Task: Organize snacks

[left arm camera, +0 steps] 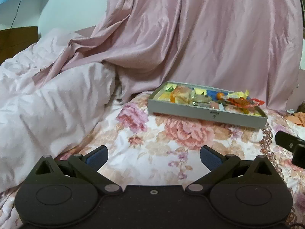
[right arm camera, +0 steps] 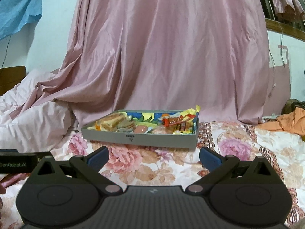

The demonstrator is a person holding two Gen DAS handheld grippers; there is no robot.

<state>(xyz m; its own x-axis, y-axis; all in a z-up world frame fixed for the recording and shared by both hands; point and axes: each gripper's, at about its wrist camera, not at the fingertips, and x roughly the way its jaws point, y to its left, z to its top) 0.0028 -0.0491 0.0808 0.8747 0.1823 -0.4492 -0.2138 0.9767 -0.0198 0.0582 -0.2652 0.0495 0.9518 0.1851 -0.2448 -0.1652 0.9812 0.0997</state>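
grey cardboard, shallow and light: the tray [right arm camera: 140,139] sits on the floral bedspread [right arm camera: 152,169] ahead of me, snacks [right arm camera: 171,123] heaped loose inside, some wrappers poking over its far right rim. my right gripper [right arm camera: 154,157] is spread wide and empty, short of the tray's near wall; my left gripper [left arm camera: 154,156] is just as wide, holding nothing, with the tray off to its right. the soft bed is my worry. i think any push on the near wall could slide or tip the tray, spilling the top packets. crinkly wrappers may also slip from my pads [right arm camera: 208,159], or i may pinch two at once.
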